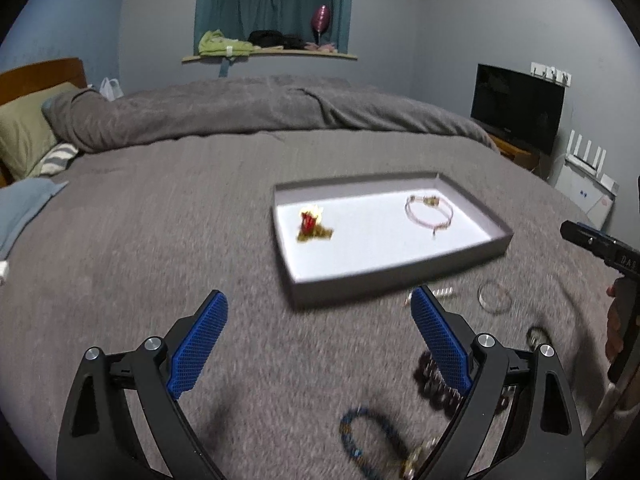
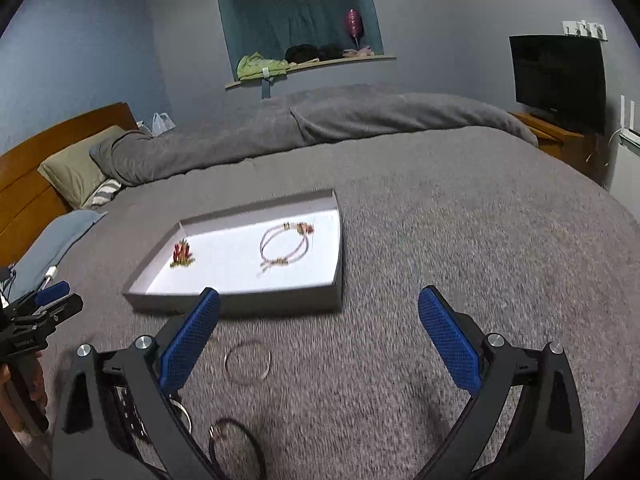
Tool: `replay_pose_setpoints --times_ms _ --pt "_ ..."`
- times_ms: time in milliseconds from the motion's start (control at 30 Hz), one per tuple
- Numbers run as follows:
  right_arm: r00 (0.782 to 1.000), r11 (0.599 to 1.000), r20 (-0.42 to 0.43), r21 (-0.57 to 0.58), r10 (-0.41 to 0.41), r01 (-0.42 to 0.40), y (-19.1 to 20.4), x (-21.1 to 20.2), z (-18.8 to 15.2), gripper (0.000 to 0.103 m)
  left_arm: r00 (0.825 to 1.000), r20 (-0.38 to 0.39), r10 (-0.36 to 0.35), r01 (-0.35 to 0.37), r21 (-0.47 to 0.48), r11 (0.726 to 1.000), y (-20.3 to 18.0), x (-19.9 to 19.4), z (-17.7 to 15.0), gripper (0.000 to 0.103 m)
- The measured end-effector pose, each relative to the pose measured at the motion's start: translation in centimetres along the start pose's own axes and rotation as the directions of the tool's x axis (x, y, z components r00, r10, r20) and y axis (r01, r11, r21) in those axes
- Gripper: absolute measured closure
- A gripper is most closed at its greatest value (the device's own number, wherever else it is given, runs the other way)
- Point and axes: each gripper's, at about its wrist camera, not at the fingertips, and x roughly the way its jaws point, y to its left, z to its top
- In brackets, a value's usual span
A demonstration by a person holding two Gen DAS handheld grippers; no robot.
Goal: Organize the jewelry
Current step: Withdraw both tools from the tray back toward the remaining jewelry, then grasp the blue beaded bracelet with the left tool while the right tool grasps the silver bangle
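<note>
A shallow grey tray with a white floor lies on the bed; it also shows in the right wrist view. In it lie a red and gold ornament and a pink cord bracelet. Loose on the blanket in front of it are a silver bangle, a blue bead bracelet, a dark bead bracelet and a dark ring bracelet. My left gripper is open and empty. My right gripper is open and empty.
The grey blanket covers the bed, with a rolled duvet and pillows behind. A TV stands on a wooden stand at the right. My right gripper shows at the right edge of the left view.
</note>
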Motion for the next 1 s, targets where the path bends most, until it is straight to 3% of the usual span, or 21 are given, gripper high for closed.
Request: replay_pose_setpoints --times_ms 300,600,833,933,1000 --pt "0.999 0.999 -0.032 -0.035 0.014 -0.015 0.8 1.0 -1.2 0.005 0.998 -0.068 -0.007 0.009 0.030 1.000 -0.5 -0.9 -4.3 0.011" --pt "0.999 0.998 -0.045 -0.066 0.020 -0.023 1.3 1.6 -1.2 0.005 0.985 -0.141 -0.099 0.115 0.113 0.987 -3.2 -1.1 -7.7 0.010" --pt "0.994 0.997 -0.098 -0.056 0.051 -0.056 1.4 2.5 -1.6 0.005 0.992 -0.096 -0.085 0.086 0.008 0.996 -0.7 -1.4 -6.9 0.011" --pt "0.994 0.996 -0.105 -0.072 0.042 -0.050 1.8 2.7 -1.7 0.008 0.991 -0.109 -0.081 0.082 0.006 0.997 -0.2 -1.2 -6.9 0.022" --pt "0.992 0.996 -0.120 -0.076 0.040 -0.050 2.0 3.0 -1.9 0.018 0.986 -0.133 -0.096 0.099 0.012 0.995 -0.3 -0.8 -6.9 0.045"
